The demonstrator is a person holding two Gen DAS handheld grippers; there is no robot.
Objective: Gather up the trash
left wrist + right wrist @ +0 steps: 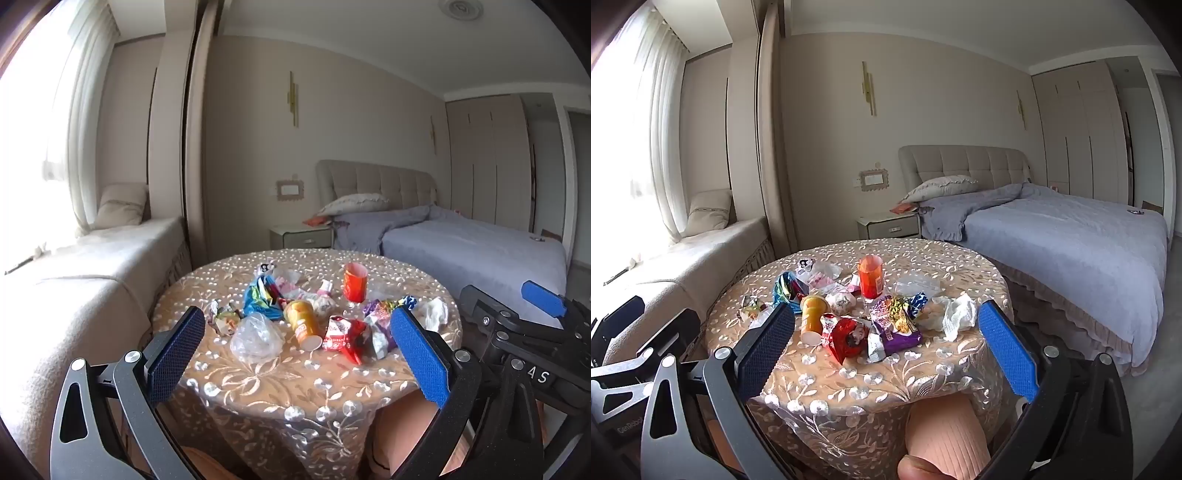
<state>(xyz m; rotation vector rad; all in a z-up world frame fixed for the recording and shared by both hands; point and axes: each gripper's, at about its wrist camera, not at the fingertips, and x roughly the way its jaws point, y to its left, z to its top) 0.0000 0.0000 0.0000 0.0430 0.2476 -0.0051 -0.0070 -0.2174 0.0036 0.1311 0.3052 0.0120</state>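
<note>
A round tabletop [258, 384] draped in a beige floral lace cloth stands in a bedroom, with litter heaped near its middle. Take the upright red cup [355, 283] as the landmark.

In front of the red cup and slightly left of it, a yellow cup [303, 323] lies on its side, its open mouth toward the camera. Left of the yellow cup sit a crumpled clear plastic bag [255, 338] and, behind that, a blue foil wrapper [260, 298]. Directly in front of the red cup lies a red snack packet [341, 338], touching a purple wrapper [378, 319] on its right. Farther right of the red cup is a crumpled white tissue [434, 314].

The left claw [295, 363] hangs above the near edge of the tabletop, its blue pads spread wide and holding nothing. The right claw [882, 356], seen from its own camera, is likewise spread wide and bare, framing the red snack packet [846, 338] and purple wrapper [897, 325] between its pads.

Behind the red cup, beyond the tabletop, is a bed [480, 247] with lilac covers and a padded headboard.
</note>
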